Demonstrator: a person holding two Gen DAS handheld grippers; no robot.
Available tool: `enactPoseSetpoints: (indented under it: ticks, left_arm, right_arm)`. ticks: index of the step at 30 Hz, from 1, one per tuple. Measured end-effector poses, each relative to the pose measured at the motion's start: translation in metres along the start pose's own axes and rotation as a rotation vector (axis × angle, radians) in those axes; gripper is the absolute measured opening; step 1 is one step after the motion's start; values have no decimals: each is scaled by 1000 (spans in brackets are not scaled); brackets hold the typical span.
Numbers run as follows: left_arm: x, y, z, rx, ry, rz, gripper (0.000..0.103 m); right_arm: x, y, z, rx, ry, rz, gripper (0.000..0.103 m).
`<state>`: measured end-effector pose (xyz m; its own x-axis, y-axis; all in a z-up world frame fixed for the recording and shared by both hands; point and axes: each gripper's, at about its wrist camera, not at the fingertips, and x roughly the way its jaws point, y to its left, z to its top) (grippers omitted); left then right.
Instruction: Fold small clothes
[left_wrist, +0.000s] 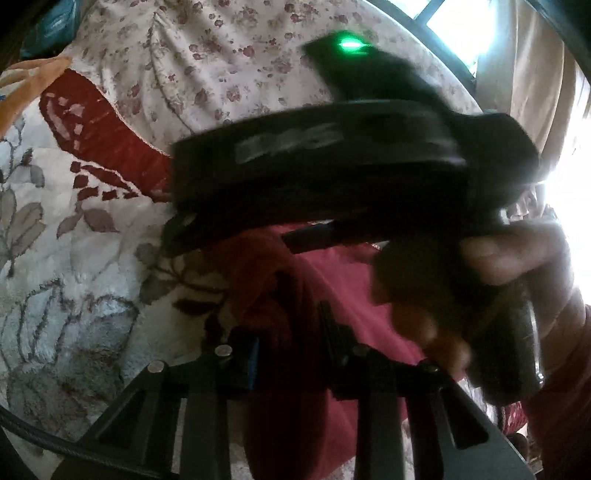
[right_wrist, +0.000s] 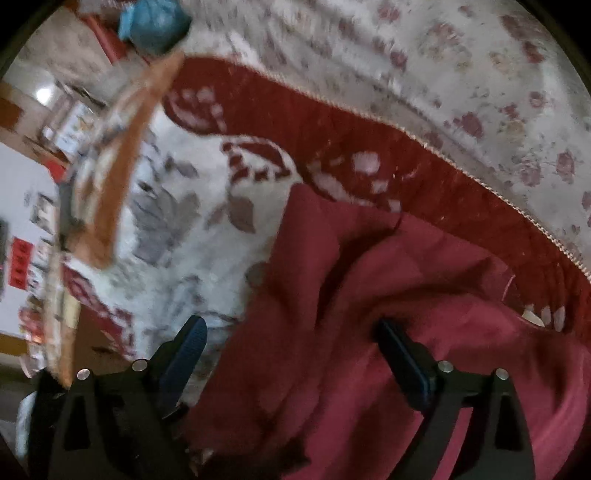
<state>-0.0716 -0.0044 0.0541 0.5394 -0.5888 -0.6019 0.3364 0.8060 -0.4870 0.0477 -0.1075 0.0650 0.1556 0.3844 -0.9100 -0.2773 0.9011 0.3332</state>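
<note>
**Left takes the fold, right lets go**

The left hand-held gripper (left_wrist: 291, 332) is pinched on a bunched edge of the red garment (right_wrist: 332, 350), which lies crumpled on the floral blanket (right_wrist: 221, 177). The right hand-held gripper (right_wrist: 291, 343) stands wide, nothing held. Best to carry the edge low and flatten wrinkles before creasing.
</note>
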Motion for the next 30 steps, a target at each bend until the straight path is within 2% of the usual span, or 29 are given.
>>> enactPoseSetpoints:
  ticks: [2,4,5,6,8,9,10,11,12,14,24,30]
  left_arm:
    - [0,1,-1,0,6,4,26]
    - [3,2,1,-7,18,14,26]
    - [4,3,0,-10,26,21,26]
    - [4,4,0,-10,31,28,27]
    - [4,2,-2,-10,41,38,29]
    - [4,2,-2,-9,46,37,32]
    - [5,-1,-2,2,51,40,34]
    - [5,-3,-3,18,51,55,42]
    - [5,-5,-4,32,51,77,57]
    - [4,-6,-5,31,42,93,71]
    - [4,1,-9,20,44,142,78]
    - [15,-8,-17,73,75,184,78]
  right_arm:
    - [11,2,1,-17,27,-12,97]
    - [15,-1,0,-39,24,-30,92]
    - [11,-4,-3,-40,0,-36,80]
    - [8,-8,-4,-39,-19,-35,64]
    - [-3,-19,-9,-31,-64,-23,43]
    - [-8,-24,-11,-25,-79,-13,37]
    - [-14,-30,-16,-20,-98,0,36]
    - [-17,-32,-19,-23,-114,7,33]
    - [-20,-32,-21,-27,-127,9,31]
    - [-27,-34,-26,-25,-155,15,28]
    - [-43,-47,-41,12,-211,44,24]
    - [-46,-54,-48,51,-241,79,20]
